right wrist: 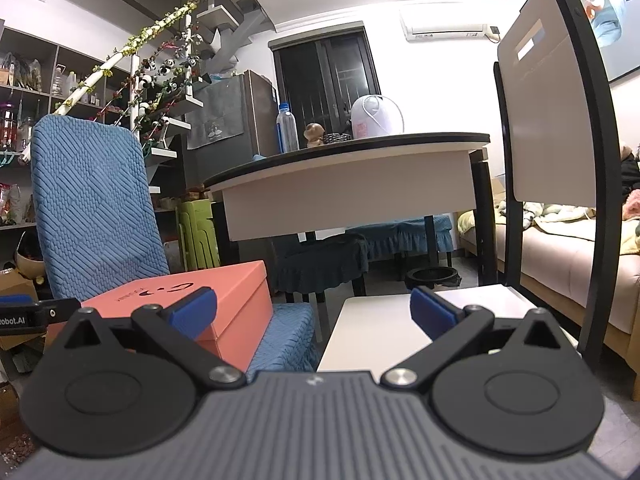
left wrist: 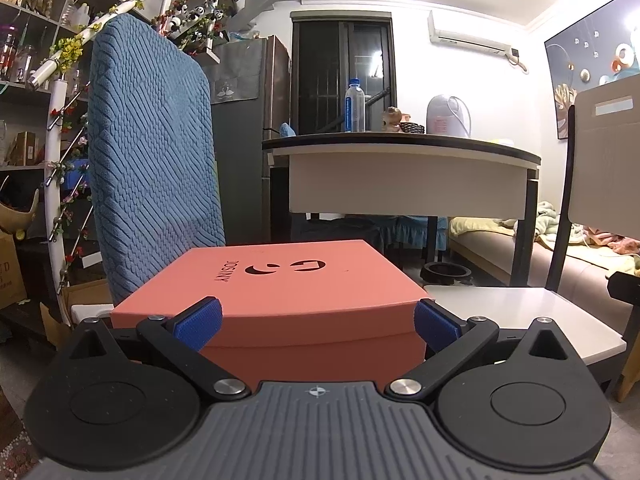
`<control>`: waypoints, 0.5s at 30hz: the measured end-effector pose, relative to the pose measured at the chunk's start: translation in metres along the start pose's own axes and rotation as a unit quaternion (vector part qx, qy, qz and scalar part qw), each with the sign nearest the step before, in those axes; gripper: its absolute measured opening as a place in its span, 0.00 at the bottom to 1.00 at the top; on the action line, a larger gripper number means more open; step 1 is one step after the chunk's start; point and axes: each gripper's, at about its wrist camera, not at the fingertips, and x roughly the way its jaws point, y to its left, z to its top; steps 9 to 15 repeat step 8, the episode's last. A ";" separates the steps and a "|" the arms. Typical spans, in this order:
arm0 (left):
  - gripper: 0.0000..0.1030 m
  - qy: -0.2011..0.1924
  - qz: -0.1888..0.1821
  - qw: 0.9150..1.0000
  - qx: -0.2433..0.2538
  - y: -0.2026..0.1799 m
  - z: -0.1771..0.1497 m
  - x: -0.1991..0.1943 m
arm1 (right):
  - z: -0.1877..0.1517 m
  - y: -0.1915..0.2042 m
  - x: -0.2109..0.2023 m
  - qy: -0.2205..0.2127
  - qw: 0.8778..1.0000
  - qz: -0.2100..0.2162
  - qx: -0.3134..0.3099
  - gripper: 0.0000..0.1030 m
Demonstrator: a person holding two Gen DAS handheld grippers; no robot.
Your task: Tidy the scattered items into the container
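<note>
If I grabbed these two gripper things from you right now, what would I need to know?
Left gripper: open, empty, fingers either side of the closed orange box.
Right gripper: open, empty, aimed between the box and the white chair seat.
The box sits on the blue-covered chair, lid on.
Done: nothing visible yet.
Left: open the box; no scattered items show in either view, so find them first.

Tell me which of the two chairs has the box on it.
The blue-covered chair holds the closed orange box. The white-seated chair beside it holds nothing visible.
</note>
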 end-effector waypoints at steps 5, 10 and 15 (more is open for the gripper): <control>1.00 0.001 -0.002 1.000 0.003 0.000 -0.002 -0.001 | -0.002 0.001 0.000 0.000 1.000 -0.003 0.000 1.00; 1.00 -0.001 -0.001 1.000 0.005 0.000 -0.003 -0.002 | -0.003 0.002 0.000 0.000 1.000 -0.005 -0.002 1.00; 1.00 -0.001 -0.001 1.000 0.005 0.000 -0.003 -0.002 | -0.003 0.002 0.000 0.000 1.000 -0.005 -0.002 1.00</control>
